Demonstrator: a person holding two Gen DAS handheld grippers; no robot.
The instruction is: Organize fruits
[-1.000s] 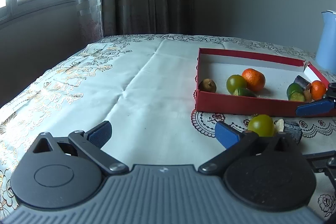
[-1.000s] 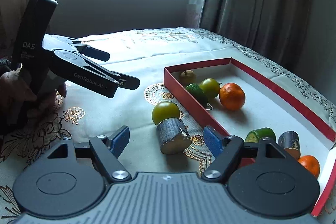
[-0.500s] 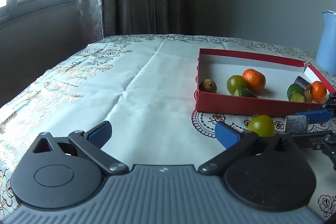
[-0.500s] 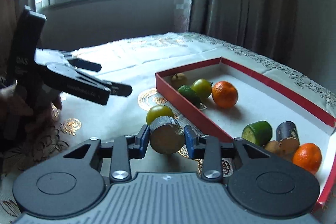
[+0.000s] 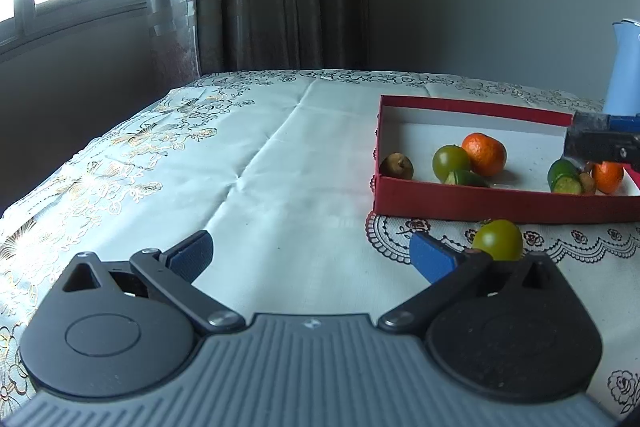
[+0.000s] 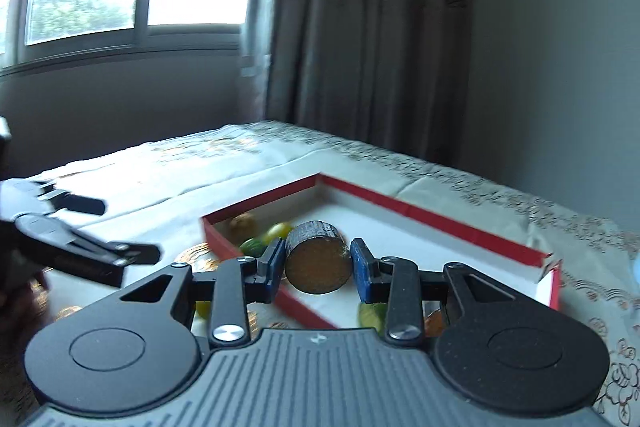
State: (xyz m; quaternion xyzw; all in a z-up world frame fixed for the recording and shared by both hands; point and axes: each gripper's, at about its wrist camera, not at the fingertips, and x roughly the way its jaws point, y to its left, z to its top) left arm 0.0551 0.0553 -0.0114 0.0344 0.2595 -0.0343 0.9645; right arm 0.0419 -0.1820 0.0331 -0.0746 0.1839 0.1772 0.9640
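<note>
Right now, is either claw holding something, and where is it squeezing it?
The right claw grips the dark cylinder piece by its round sides, cut end facing the camera. The left claw is open, holding nothing.

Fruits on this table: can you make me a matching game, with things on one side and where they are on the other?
Things:
1. dark cylinder
2. orange
3. green ball
4. blue jug

Places:
A. on the cloth, outside the red box
B. inside the red box
C. pinched in the right tongs
D. behind the box, at the far right of the left view

Pairs: 1-C, 2-B, 3-A, 4-D
</note>
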